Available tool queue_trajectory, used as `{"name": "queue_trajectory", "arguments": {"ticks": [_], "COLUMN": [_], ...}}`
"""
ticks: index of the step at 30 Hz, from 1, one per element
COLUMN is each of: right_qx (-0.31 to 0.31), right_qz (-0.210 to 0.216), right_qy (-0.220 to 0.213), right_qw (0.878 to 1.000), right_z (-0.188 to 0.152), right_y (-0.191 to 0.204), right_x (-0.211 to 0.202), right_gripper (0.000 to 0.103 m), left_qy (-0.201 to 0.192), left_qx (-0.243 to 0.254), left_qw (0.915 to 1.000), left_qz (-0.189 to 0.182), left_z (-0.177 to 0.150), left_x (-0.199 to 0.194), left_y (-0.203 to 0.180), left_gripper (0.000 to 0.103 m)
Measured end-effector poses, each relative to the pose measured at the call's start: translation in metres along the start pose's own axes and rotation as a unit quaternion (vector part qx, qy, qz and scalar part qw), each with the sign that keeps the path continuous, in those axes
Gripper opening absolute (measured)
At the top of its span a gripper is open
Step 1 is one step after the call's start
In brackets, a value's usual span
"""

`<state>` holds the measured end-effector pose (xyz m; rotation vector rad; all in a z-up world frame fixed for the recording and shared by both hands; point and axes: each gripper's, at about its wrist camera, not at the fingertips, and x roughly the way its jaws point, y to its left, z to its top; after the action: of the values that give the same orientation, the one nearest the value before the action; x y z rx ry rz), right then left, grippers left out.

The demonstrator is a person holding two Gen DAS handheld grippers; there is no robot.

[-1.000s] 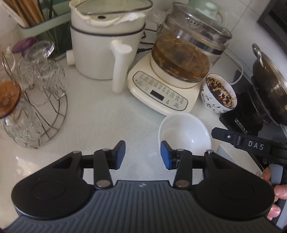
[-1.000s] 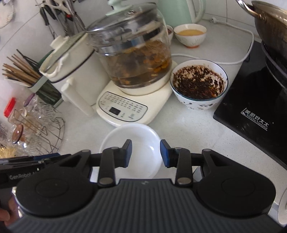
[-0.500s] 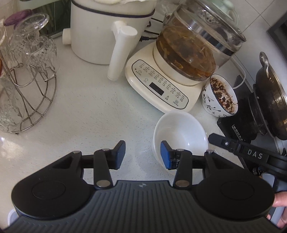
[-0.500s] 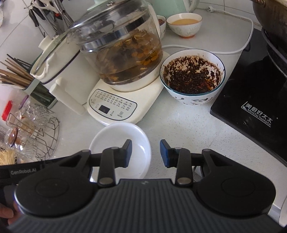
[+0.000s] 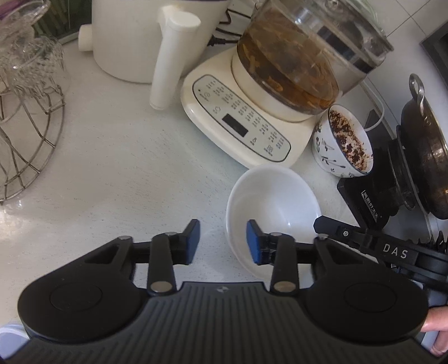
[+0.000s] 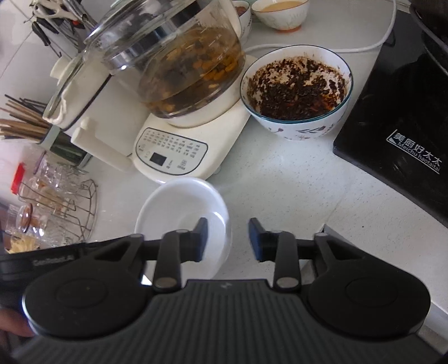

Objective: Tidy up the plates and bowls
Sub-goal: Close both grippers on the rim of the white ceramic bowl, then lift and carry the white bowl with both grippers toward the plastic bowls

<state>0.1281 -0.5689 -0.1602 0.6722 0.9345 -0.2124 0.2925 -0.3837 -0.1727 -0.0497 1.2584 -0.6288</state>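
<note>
we hold both grippers open and empty; the left gripper (image 5: 223,241) and right gripper (image 6: 228,239) straddle opposite rims of the white bowl (image 5: 273,207), so they may collide. just beyond, a careless push could tip the chili bowl (image 6: 296,92) or bump the glass kettle (image 6: 179,64)

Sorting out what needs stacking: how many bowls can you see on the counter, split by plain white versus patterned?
Plain white bowl, empty, in front of the kettle base: 1
Patterned bowl holding dark flakes: 1
Patterned bowl holding tan liquid at the back: 1
A further small bowl beside it, pattern unclear: 1
Total: 4 bowls
</note>
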Motion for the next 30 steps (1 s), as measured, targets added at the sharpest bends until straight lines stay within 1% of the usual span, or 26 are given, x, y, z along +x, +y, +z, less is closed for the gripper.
{"name": "queue_trajectory", "arguments": {"ticks": [1, 2, 3, 4, 7, 8, 10, 12, 18, 21, 30], "right_qx": [-0.002, 0.001, 0.005, 0.006, 0.007, 0.009, 0.012, 0.016, 0.02, 0.015, 0.006], "right_qz": [-0.002, -0.001, 0.002, 0.003, 0.011, 0.014, 0.016, 0.022, 0.029, 0.032, 0.037], "right_qy": [0.002, 0.005, 0.01, 0.014, 0.019, 0.022, 0.027, 0.034, 0.035, 0.035, 0.029], "right_qw": [1.0, 1.0, 1.0, 1.0, 1.0, 1.0, 0.999, 0.999, 0.999, 0.999, 0.999], "right_z": [0.0, -0.001, -0.001, -0.001, -0.003, -0.003, -0.003, -0.005, -0.006, -0.007, -0.007], "right_y": [0.0, -0.001, -0.002, -0.003, -0.005, -0.005, -0.006, -0.006, -0.005, -0.002, 0.001], "right_x": [0.001, 0.003, 0.005, 0.006, 0.008, 0.009, 0.011, 0.013, 0.015, 0.015, 0.005], "right_gripper": [0.029, 0.027, 0.022, 0.021, 0.019, 0.018, 0.017, 0.017, 0.014, 0.01, 0.01], "left_qy": [0.002, 0.002, 0.001, 0.001, 0.0, 0.001, 0.002, 0.004, 0.005, 0.004, -0.006], "left_qx": [-0.005, -0.009, -0.015, -0.021, -0.018, -0.018, -0.018, -0.019, -0.009, -0.008, -0.005], "left_qw": [0.9999, 0.9999, 0.9999, 0.9998, 0.9998, 0.9998, 0.9998, 0.9998, 0.9999, 1.0, 0.9999], "left_qz": [0.009, 0.01, 0.005, 0.002, 0.001, -0.002, -0.003, -0.005, -0.001, 0.001, -0.015], "left_z": [0.0, 0.0, 0.001, 0.001, 0.0, -0.001, -0.003, -0.003, -0.004, -0.005, -0.009], "left_x": [0.002, 0.004, 0.004, 0.004, 0.005, 0.007, 0.008, 0.01, 0.011, 0.009, -0.007], "left_y": [0.0, 0.001, 0.002, 0.003, 0.002, 0.001, 0.0, -0.002, -0.005, -0.004, -0.006], "left_gripper": [0.032, 0.028, 0.025, 0.025, 0.022, 0.019, 0.016, 0.011, 0.01, 0.01, 0.01]}}
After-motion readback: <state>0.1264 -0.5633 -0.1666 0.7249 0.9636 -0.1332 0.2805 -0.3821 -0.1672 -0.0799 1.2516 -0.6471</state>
